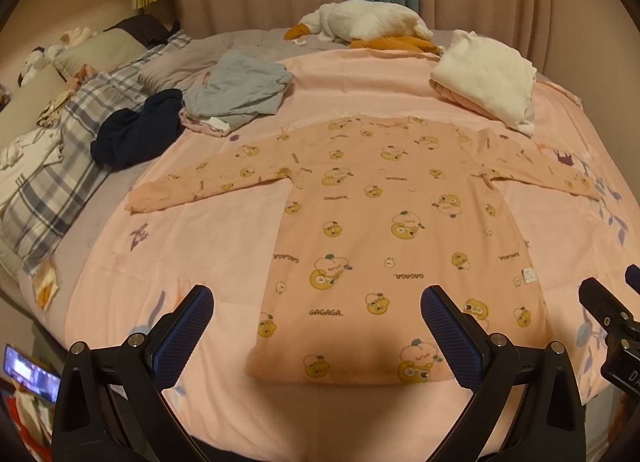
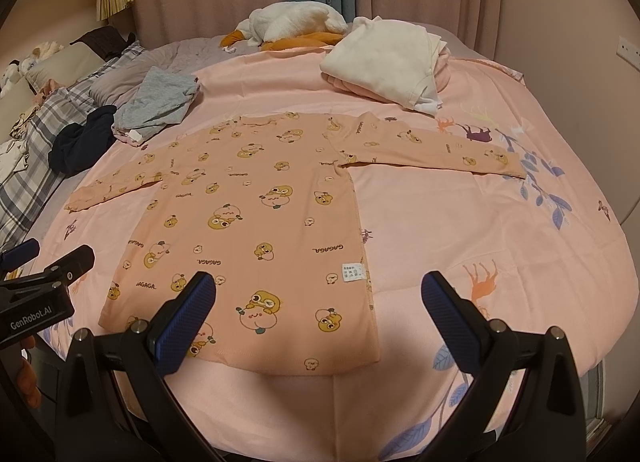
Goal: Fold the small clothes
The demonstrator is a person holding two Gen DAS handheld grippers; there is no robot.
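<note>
While spread flat, sleeves out, on the pink bedspread: peach long-sleeved cartoon-print top, hem nearest. Left gripper released, jaws wide, above hem, gripping nothing. Right gripper likewise released, over the top's right edge. Beyond: folded cream garment, grey garment, goose plush.

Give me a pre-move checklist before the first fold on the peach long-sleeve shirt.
1. Peach shirt lies flat, hem nearest: ok.
2. Both sleeves spread out sideways: ok.
3. Left gripper open, empty: ok.
4. Right gripper open, empty: ok.
5. Gray clothes and white folded pile lie apart from the shirt: ok.
6. Care label showing, so the shirt may be inside out: cannot tell.
</note>
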